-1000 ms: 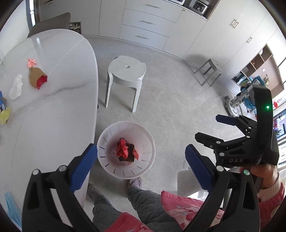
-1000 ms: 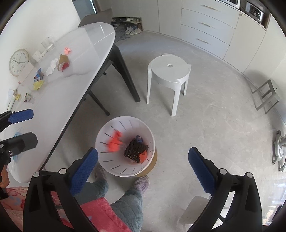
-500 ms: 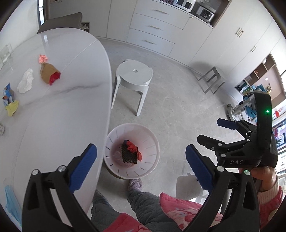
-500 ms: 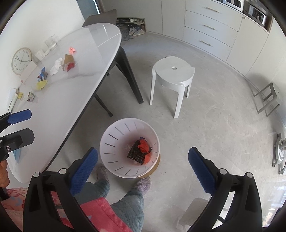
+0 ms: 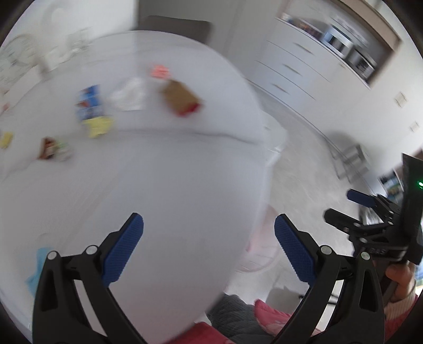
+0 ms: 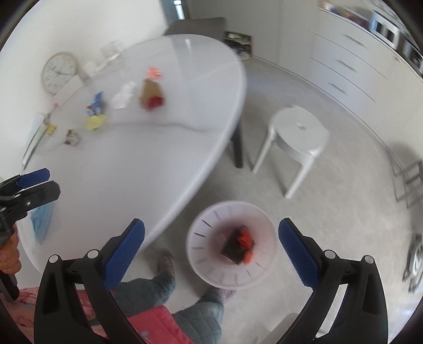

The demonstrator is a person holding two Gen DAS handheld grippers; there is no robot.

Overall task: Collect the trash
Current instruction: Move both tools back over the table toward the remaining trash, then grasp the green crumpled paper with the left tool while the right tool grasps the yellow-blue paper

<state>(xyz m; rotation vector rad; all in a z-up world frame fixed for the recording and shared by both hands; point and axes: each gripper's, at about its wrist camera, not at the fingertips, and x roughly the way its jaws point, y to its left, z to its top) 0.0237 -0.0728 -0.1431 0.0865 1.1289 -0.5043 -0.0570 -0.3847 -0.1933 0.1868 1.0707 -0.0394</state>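
Both views are blurred by motion. My left gripper point(image 5: 208, 238) is open and empty above the white table point(image 5: 164, 185). My right gripper point(image 6: 211, 243) is open and empty above the floor, over the white trash bin point(image 6: 208, 267) that holds black and red scraps point(image 6: 240, 243). On the table lie a brown and red wrapper point(image 5: 181, 100), a white crumpled tissue point(image 5: 129, 96), a blue packet point(image 5: 90, 104), a yellow scrap point(image 5: 97, 125), a pink scrap point(image 5: 159, 71), a small crumpled wrapper point(image 5: 51, 150) and a light blue face mask point(image 5: 35, 270). The right gripper also shows in the left wrist view point(image 5: 354, 206).
A white stool point(image 6: 296, 137) stands on the grey floor right of the table. A grey chair point(image 6: 201, 25) is at the table's far end. White cabinets point(image 6: 351, 60) line the back wall. A clock point(image 6: 59, 71) leans at the table's far left. My legs are below the bin.
Both grippers have swung left and up towards the table. In the left wrist view the bin has slid almost out of sight and the table trash is now ahead. Both stay open.
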